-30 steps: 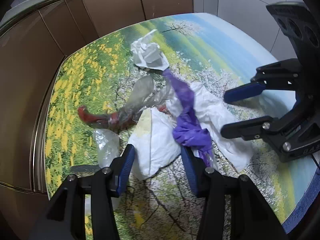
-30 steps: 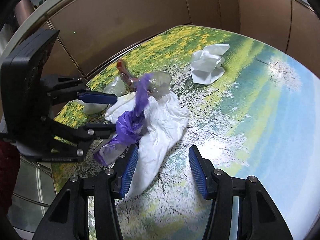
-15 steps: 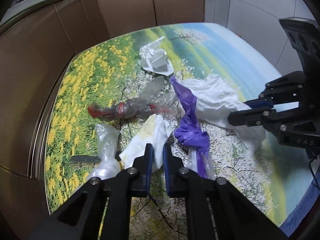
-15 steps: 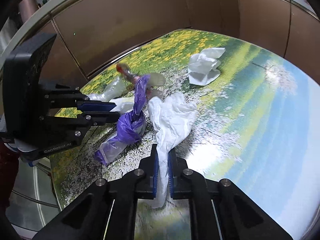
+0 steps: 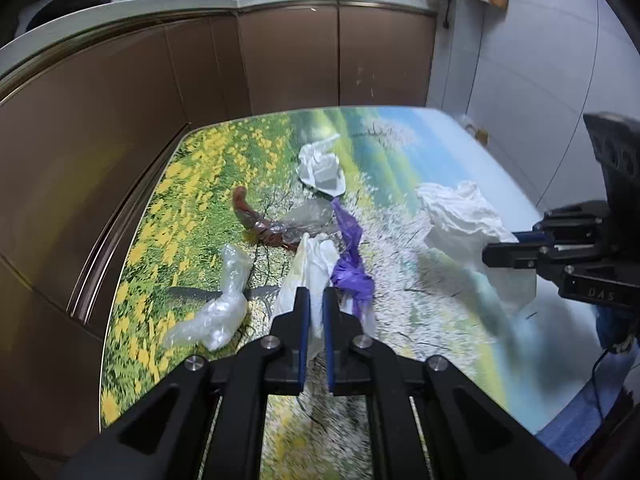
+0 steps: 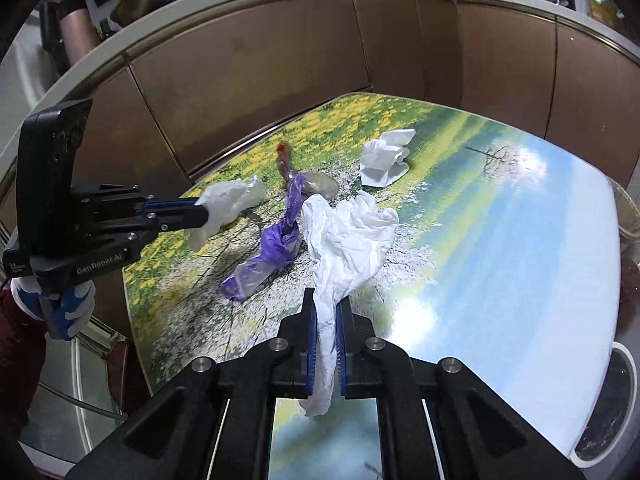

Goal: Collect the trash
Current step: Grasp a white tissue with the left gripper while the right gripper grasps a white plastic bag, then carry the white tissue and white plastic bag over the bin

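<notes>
Pickup step: left gripper (image 5: pixel 315 312) clamped white plastic bag (image 5: pixel 310 264) beside purple bag (image 5: pixel 352 268); right gripper (image 6: pixel 325 336) clamped crumpled white paper (image 6: pixel 348 240). Next likely: carry both to bin.

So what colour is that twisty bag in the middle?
Purple; the plastic bag shows best in the right wrist view.

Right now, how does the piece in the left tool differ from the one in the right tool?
The white bag in the left tool is smaller and glossy; the white tissue sheet in the right tool is larger, matte and creased. The bag bunches narrow; the sheet fans out wide. Both are white, pinched at one end and lifted.
</notes>
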{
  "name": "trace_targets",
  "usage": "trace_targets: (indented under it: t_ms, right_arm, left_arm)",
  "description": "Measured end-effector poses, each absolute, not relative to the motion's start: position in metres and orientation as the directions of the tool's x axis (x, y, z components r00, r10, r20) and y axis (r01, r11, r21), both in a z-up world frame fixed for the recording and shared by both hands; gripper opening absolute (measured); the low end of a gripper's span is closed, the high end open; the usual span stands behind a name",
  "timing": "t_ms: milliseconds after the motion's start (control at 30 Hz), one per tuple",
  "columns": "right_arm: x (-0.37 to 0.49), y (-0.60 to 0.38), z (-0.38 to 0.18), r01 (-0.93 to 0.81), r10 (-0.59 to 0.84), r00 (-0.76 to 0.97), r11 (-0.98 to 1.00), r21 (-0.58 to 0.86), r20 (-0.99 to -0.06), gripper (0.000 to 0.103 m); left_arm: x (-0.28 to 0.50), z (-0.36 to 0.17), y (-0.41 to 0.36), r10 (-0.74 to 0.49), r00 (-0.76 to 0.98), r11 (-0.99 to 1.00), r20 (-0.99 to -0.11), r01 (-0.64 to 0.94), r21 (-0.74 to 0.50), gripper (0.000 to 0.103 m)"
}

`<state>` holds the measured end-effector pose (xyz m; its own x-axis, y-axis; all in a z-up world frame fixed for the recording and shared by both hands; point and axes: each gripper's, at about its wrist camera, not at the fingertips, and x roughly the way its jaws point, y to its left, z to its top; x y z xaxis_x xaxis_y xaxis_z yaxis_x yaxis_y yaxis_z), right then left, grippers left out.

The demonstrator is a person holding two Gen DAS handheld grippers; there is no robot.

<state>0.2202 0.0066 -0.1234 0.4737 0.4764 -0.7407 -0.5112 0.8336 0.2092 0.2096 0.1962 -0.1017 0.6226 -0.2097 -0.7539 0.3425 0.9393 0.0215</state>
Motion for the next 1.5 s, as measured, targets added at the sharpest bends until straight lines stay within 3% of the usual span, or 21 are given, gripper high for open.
trace_targets:
  t_ms: [467,767,1200,1500]
  right_arm:
    - [0.181,-0.038,-0.091,-0.471,0.482,0.558,0.854,0.220,-0.676,0.008]
    - [0.164,-0.066,-0.076,-0.445,0.487,0.603,0.863,0.241,-0.631,0.008]
    - [0.147,-0.128,-0.068,-0.362,0.467,0.668,0.884,0.294,-0.580,0.008]
    - [0.138,-0.198,-0.076,-0.225,0.358,0.728,0.930,0.290,-0.584,0.008]
  left_arm:
    - [0.170,-0.047,0.220,-0.198,0.738,0.978,-0.646,0.194,-0.079,0.006]
    - [0.156,-0.017,0.215,-0.196,0.775,0.980,-0.601,0.178,-0.091,0.006]
    - [0.154,-0.001,0.130,-0.310,0.747,0.943,-0.588,0.320,-0.090,0.006]
    - [0.171,-0.011,0.034,-0.442,0.662,0.871,-0.605,0.478,-0.114,0.006]
